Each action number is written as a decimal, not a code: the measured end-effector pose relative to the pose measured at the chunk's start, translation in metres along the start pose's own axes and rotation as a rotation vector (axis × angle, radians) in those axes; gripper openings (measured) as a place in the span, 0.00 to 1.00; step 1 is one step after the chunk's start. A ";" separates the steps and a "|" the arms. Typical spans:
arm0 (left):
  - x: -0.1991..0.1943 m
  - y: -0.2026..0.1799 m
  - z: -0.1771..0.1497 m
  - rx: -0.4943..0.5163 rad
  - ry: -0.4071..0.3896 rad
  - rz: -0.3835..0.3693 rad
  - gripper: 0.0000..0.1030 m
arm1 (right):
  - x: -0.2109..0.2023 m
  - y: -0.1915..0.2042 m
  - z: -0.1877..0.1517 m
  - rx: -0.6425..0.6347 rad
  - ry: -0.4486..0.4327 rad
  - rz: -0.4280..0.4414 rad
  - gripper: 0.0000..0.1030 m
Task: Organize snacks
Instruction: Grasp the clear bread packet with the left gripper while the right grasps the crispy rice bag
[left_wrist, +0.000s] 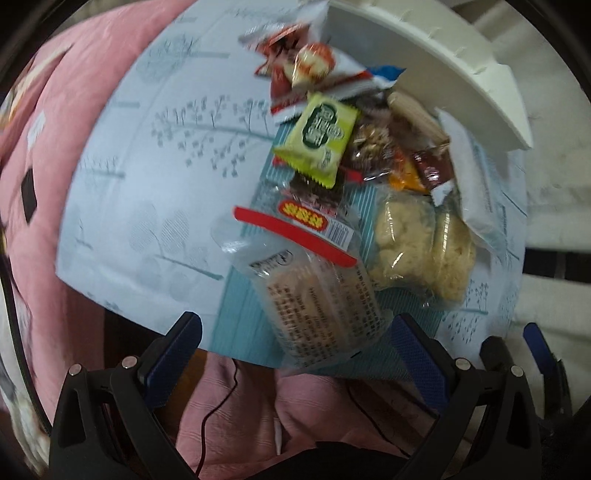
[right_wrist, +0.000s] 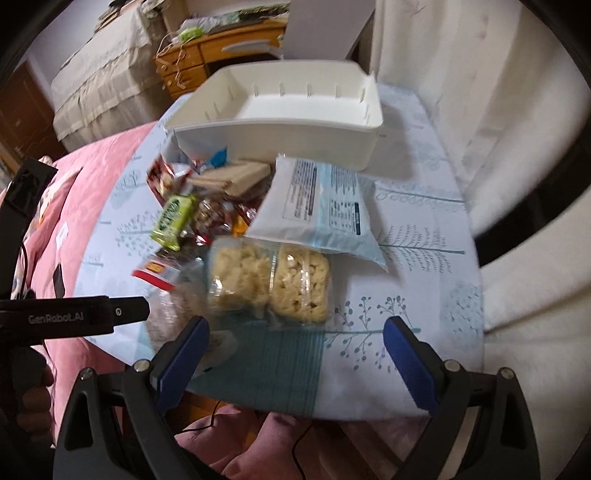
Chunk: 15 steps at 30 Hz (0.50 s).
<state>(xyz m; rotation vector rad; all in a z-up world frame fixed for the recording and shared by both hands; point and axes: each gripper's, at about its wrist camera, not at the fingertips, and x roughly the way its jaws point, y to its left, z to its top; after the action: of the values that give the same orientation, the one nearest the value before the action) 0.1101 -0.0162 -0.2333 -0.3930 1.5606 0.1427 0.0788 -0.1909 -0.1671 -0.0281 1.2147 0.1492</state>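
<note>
Both tongs are spread wide, nothing held. Left tongs (left_wrist: 295, 343) sit at the near edge of the bench (left_wrist: 122, 206), straddling the end of a clear cracker pack (left_wrist: 314, 295) with a red strip. That pack overhangs the bench edge toward the camera. Right tongs (right_wrist: 295, 350) hover just short of the twin puffed-rice cakes (right_wrist: 269, 284), apart from them.

Snacks are all in one loose heap on the bench: green packet (left_wrist: 317, 140), red-and-white wrappers (left_wrist: 295, 70), wafer pack (right_wrist: 236, 177), white-blue pouch (right_wrist: 321, 203) leaning on top of the rice cakes. White bin (right_wrist: 280, 125) stands behind the heap, touching or just beside it, and looks empty from the right wrist view. So sorting is, by my read, barely begun.

Risks:
- Cracker pack is the likeliest to go: any nudge from a left finger instead of a clean pinch could push it off the edge onto the pink bedding (left_wrist: 74, 110).
- Clear film is slick and puffy; a pinch on the loose end may slip or just grab air.
- Pulling the rice cakes out from under the pouch will probably tip the pouch and spread the heap.
- Hard squeeze could crush crackers or rice cakes.
- Both tongs work the same near corner, close together, so collision is plausible.
- Both views are motion-blurred, so exact contact is uncertain.
</note>
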 end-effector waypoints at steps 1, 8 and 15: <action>0.006 -0.002 0.000 -0.030 0.004 -0.001 0.99 | 0.006 -0.004 0.000 -0.006 0.005 0.009 0.93; 0.037 -0.005 -0.003 -0.155 0.033 0.040 0.98 | 0.047 -0.018 0.008 -0.086 0.026 0.085 0.93; 0.056 -0.004 -0.009 -0.225 0.054 0.020 0.94 | 0.079 -0.023 0.014 -0.114 0.078 0.132 0.87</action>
<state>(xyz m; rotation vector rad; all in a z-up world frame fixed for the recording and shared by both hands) 0.1038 -0.0321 -0.2880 -0.5620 1.6072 0.3278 0.1220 -0.2046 -0.2378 -0.0531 1.2853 0.3356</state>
